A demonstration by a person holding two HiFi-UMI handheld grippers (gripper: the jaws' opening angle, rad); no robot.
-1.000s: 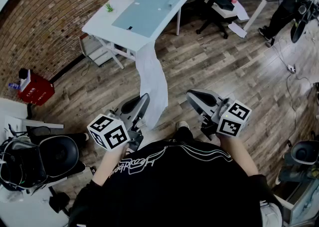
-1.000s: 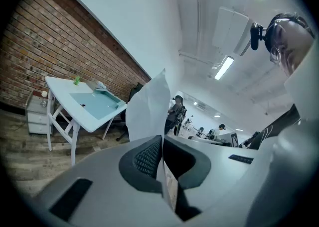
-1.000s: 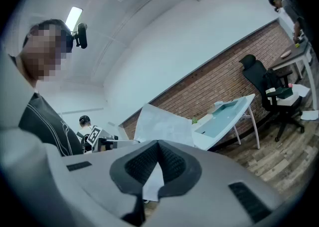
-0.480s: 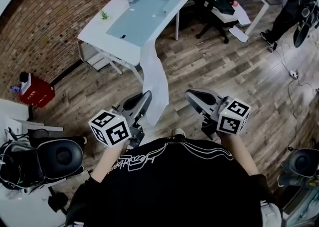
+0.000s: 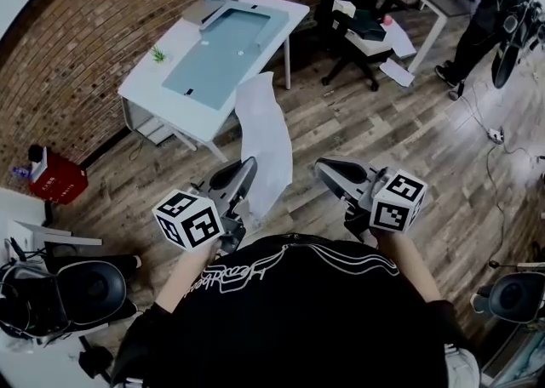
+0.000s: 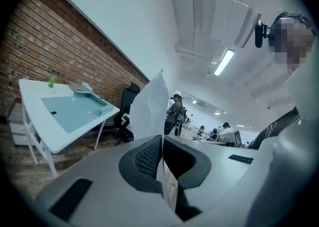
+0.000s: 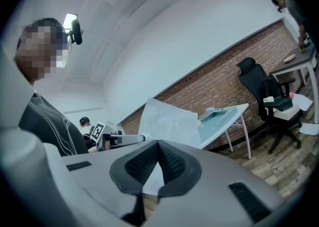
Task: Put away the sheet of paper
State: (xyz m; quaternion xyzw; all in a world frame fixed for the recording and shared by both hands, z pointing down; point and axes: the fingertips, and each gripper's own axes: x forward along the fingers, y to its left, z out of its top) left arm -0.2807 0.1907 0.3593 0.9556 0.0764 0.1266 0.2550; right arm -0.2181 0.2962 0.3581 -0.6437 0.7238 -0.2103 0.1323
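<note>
Sheet: long white sheet of paper, limp, held up in the air at 12 o'clock ahead of the person, well apart from any surface.
Left tool: clamped on the sheet's lower edge, with the paper pinched between the pads.
Right tool: jaws together, nothing between them; the sheet shows beyond them.
Possible destination: white tabletop with pale blue mat at 11 o'clock; unconfirmed.
Progress: sheet is in hand, so pick-up looks done.
Remaining: reach the storage place, lay the sheet down, release.
</note>
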